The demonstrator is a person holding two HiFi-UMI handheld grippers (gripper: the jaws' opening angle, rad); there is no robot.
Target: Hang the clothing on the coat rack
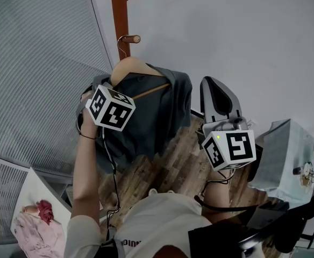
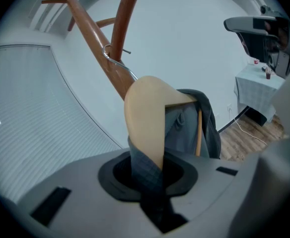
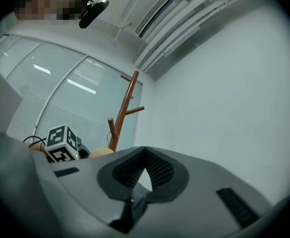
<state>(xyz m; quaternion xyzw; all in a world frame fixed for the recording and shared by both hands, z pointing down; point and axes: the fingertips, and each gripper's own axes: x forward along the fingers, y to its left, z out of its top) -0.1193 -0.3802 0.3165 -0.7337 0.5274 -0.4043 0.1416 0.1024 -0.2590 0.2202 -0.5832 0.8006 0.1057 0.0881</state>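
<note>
A dark grey garment (image 1: 151, 112) hangs on a wooden hanger (image 1: 133, 67). The hanger's wire hook (image 1: 121, 46) sits at a short peg (image 1: 132, 38) of the brown coat rack (image 1: 120, 9). In the left gripper view, my left gripper (image 2: 150, 175) is shut on the hanger's (image 2: 147, 115) shoulder end together with a fold of the garment (image 2: 187, 128); the hook (image 2: 116, 61) loops round the rack (image 2: 93, 38). My right gripper (image 1: 213, 85) is held up to the right of the garment, apart from it. Its jaws (image 3: 145, 152) are shut on nothing.
Ribbed blinds (image 1: 33, 63) cover the wall left of the rack. A small table with a pale cloth (image 1: 286, 155) stands at the right, and pink clothing (image 1: 33, 224) lies at the lower left. Wood floor (image 1: 168, 165) shows below the garment.
</note>
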